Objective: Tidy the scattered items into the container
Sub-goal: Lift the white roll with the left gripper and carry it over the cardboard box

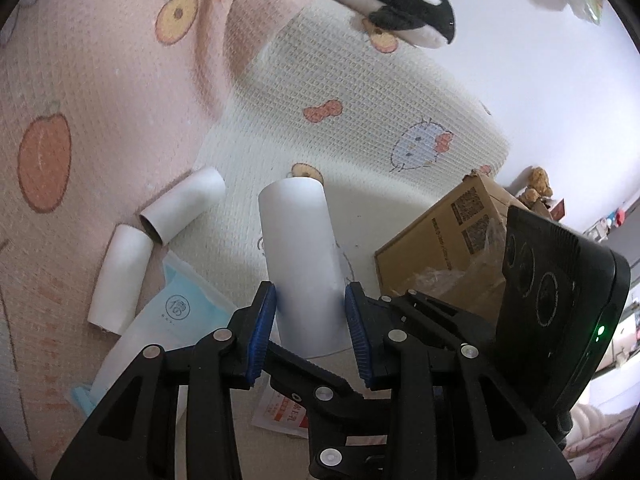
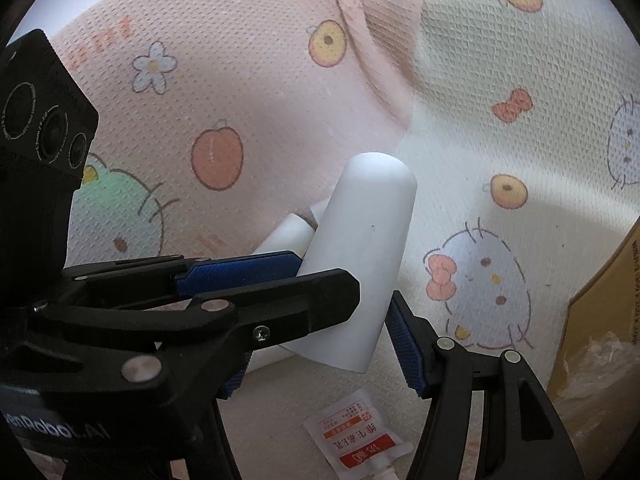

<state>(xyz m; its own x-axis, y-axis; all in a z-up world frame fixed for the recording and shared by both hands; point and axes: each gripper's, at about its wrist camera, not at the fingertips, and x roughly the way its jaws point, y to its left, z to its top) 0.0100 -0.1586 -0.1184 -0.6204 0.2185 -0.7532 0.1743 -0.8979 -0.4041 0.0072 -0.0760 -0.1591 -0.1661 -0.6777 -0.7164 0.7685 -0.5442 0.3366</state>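
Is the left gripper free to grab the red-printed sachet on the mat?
Probably not yet: the left gripper is shut on a white tube, so its jaws are full, though the sachet lies uncovered.

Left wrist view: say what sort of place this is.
Probably a bedroom or child's room at home: a cartoon-print quilted blanket covers the surface, a plush orca lies on it, and a cardboard box with a small teddy bear behind it sits at the edge.

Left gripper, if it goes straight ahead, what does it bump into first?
The white tube clamped in the left gripper would lead, probably meeting the cream cartoon blanket just beyond its far end. Depth is hard to judge here.
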